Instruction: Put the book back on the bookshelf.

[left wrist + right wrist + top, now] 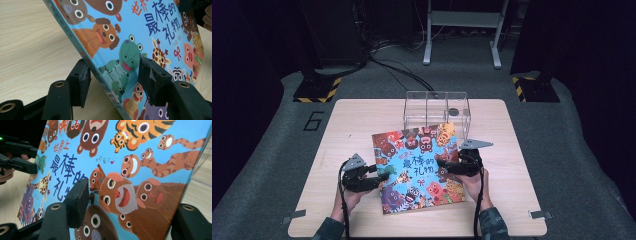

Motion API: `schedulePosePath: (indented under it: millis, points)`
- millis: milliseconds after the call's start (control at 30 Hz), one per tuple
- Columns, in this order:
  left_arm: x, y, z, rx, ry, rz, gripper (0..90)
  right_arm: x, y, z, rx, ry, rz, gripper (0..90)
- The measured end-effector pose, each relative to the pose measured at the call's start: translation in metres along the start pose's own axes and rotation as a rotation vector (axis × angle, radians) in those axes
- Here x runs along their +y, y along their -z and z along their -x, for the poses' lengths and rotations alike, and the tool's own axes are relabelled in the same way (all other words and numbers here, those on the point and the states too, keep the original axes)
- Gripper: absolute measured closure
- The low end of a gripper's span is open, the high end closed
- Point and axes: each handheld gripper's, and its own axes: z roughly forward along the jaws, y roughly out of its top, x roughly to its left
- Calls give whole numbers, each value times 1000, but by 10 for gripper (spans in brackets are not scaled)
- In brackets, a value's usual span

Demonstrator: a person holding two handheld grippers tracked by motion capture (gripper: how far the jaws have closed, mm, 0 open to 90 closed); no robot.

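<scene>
A colourful picture book point(417, 167) with cartoon animals and blue Chinese lettering lies on the wooden table point(357, 120). My left gripper point(379, 179) is at the book's left edge. In the left gripper view the book point(125, 32) runs slantwise between the jaws of the left gripper point(112, 72), one jaw beside the spine and the other over the cover. My right gripper point(443, 165) is at the book's right edge. In the right gripper view, one jaw of the right gripper point(135, 202) rests over the book's cover point(140, 170), the other stands past the edge.
A clear plastic box point(437, 107) with dividers stands just behind the book, near the table's far edge. Dark floor, cables and stand feet with yellow-black stripes point(317, 90) lie beyond the table. The other gripper point(20, 157) shows far left in the right gripper view.
</scene>
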Motion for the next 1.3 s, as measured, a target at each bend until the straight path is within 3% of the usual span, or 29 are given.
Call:
schedulePosePath:
  millis: [300,400,500,633,767,967,1100,1300]
  points:
    - [-2,6,-3,-23,-19,25,481,6,-4,-4,-17,12,-3,342]
    - [0,6,-4,-50,5,22,480,4,-4,-4,-16,19,16,339]
    - [0,6,-6,-108,36,40,488,3,-2,-5,-2,18,31,337]
    - [2,5,-6,-90,45,26,488,3,-1,-8,-17,39,37,337]
    - [4,8,-6,-77,20,38,499,5,-2,-10,-26,42,41,336]
    - [4,17,-6,-96,4,66,548,12,-1,-16,-51,41,21,325]
    - [7,23,-5,-92,-33,73,564,17,-6,-23,-93,69,-16,232]
    - [9,29,-3,-93,-73,93,585,20,-6,-24,-90,73,5,231]
